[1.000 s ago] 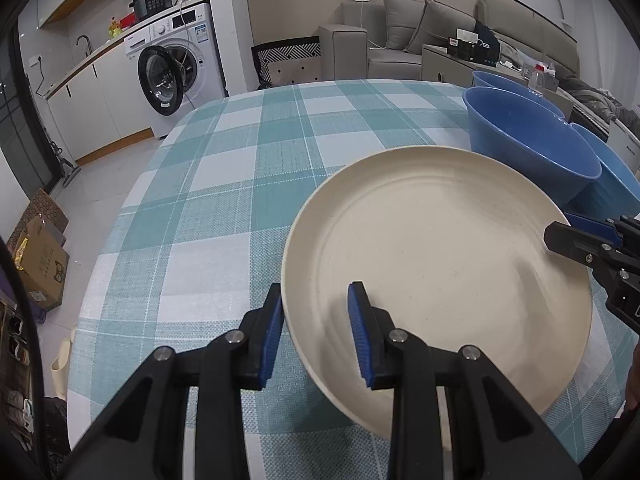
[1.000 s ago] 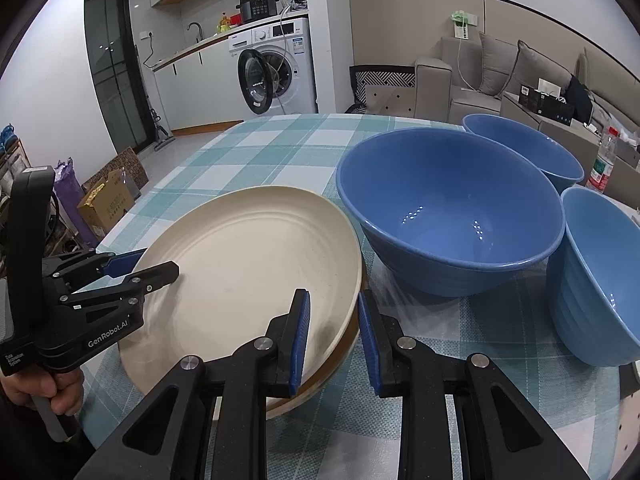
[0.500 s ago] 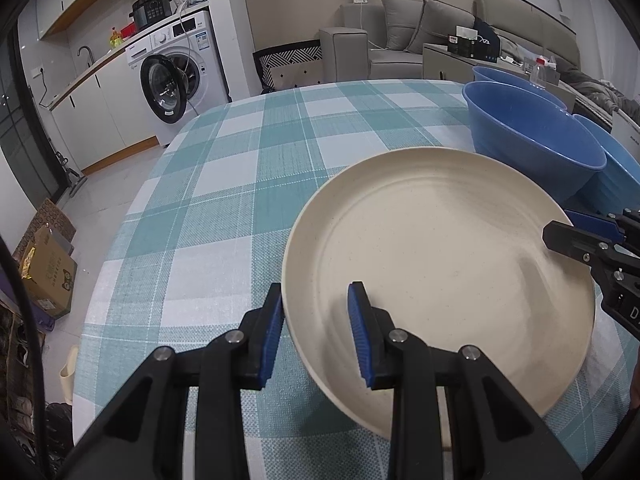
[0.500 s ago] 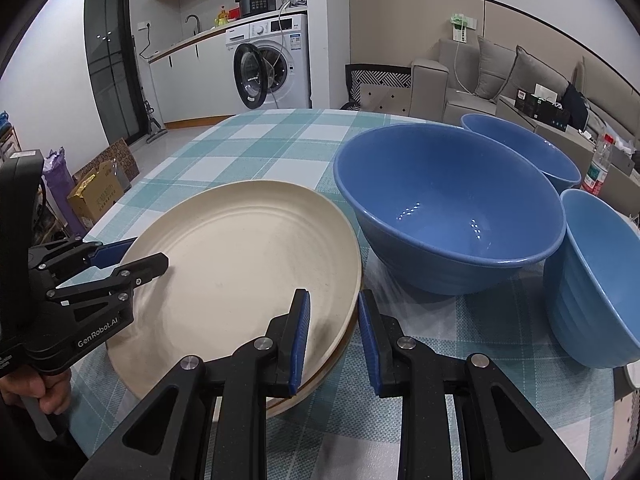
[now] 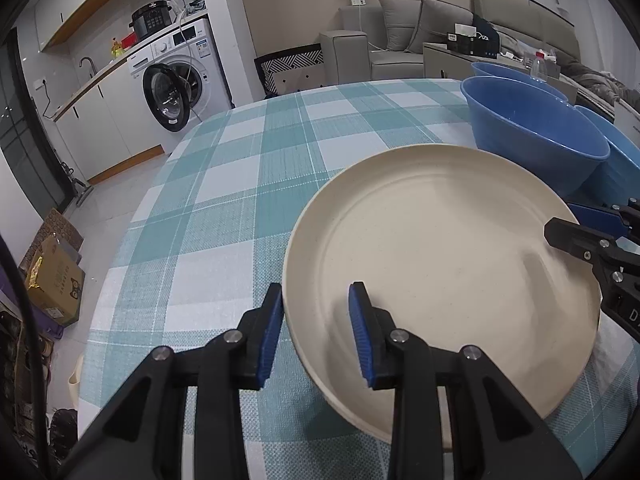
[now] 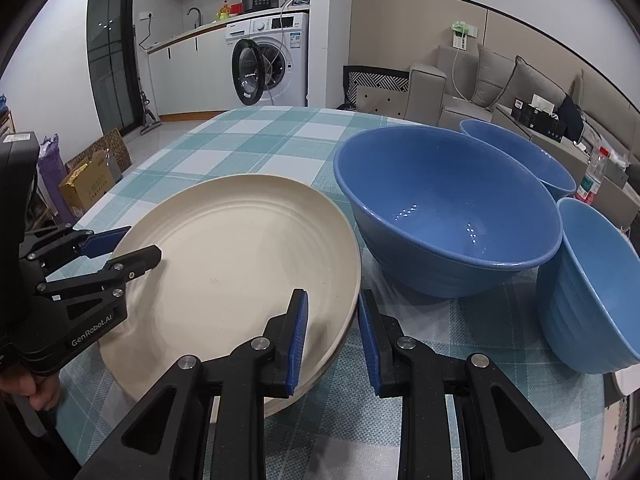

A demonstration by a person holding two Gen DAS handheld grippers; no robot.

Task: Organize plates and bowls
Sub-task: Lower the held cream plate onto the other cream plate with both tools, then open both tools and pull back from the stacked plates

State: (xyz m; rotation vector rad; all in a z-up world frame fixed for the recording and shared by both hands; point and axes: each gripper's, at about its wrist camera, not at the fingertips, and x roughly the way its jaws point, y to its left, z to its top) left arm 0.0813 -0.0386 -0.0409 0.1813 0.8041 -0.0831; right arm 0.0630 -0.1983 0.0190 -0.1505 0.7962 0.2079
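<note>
1. Currently 1 round cream plate [image 5: 440,260] [image 6: 224,264], matte and faintly speckled, shallow with a raised rim and concentric rings inside; it is held tilted just above the table [image 5: 240,184], at the near edge.
2. Left gripper [image 5: 316,312] [image 6: 138,246]: black plastic arms with ribbed blue pads, pinching the plate's rim, 1 pad outside and 1 inside the plate.
3. Right gripper [image 6: 332,316] [image 5: 564,222]: same build, narrow gap, clamped on the opposite rim, 1 pad in the plate and 1 outside.
4. 1 table, curved edge, covered by a woven tablecloth in teal and white checks.
5. 3 blue bowls, all upright on the cloth beside the plate:
   - large bowl [image 6: 440,208] [image 5: 532,128], deep, smooth, glossy inside, just beside the plate's rim;
   - far bowl [image 6: 520,152] [image 5: 504,70], same blue, behind the large one;
   - lighter blue bowl [image 6: 592,292], ribbed outer wall, close to the large bowl, whether touching I cannot tell.
6. 1 white front-load washing machine [image 5: 180,76], round door open, with 1 black cooker on top.
7. 1 grey fabric sofa [image 5: 400,40] with cushions behind the table.
8. 1 cardboard box [image 5: 56,276] on the tiled floor.
</note>
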